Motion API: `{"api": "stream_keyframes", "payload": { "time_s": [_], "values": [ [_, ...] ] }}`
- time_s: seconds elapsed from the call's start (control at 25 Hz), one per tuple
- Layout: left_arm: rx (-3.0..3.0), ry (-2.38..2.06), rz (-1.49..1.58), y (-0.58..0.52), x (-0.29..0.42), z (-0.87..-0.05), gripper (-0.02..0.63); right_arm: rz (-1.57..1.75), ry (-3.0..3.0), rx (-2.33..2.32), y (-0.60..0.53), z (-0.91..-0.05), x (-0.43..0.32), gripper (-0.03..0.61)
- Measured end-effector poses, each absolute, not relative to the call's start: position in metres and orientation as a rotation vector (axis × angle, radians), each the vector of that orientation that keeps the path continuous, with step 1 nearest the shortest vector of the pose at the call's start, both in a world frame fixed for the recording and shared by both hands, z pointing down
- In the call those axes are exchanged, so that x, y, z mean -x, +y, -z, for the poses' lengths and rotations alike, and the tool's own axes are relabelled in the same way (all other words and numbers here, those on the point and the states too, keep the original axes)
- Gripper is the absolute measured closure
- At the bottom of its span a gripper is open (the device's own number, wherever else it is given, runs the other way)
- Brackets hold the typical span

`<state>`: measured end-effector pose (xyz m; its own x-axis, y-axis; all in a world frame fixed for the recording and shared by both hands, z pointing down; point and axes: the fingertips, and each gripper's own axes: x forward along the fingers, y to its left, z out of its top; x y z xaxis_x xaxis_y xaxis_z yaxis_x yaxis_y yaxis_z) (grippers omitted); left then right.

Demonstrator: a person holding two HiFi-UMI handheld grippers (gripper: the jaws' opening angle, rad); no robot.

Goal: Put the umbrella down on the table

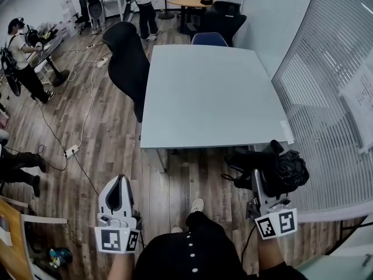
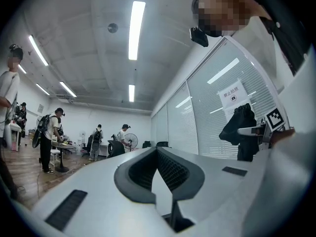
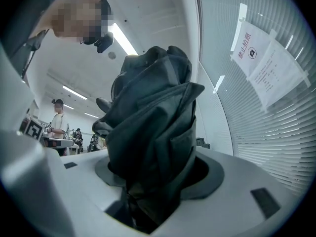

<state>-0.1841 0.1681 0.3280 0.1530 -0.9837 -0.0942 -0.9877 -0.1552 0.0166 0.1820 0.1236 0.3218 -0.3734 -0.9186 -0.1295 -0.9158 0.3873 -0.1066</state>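
Observation:
A folded black umbrella [image 1: 281,169] is bunched up in my right gripper [image 1: 260,175], which is shut on it. In the right gripper view the umbrella's cloth [image 3: 153,132] fills the space between the jaws of the right gripper [image 3: 157,174] and hides the view ahead. It hangs over the floor just short of the near right corner of the pale blue-grey table [image 1: 204,92]. My left gripper [image 1: 121,179] is at the lower left, over the wooden floor before the table's near left corner. In its own view the left gripper [image 2: 158,152] has its tips together and holds nothing.
A black office chair [image 1: 125,57] stands at the table's left side and a blue chair [image 1: 208,38] at its far end. A glass wall with blinds [image 1: 326,98] runs along the right. A power strip with cables [image 1: 71,151] lies on the floor at the left. People stand at the back.

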Motion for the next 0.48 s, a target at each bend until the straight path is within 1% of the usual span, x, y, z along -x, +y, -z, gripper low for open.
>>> {"api": "stream_keyframes", "payload": {
  "time_s": [0.48],
  "values": [
    [2.311, 2.028, -0.133, 0.083, 0.159, -0.319, 0.6, 0.023, 2.48, 1.61, 0.031, -0.315, -0.204, 0.299]
  ]
}}
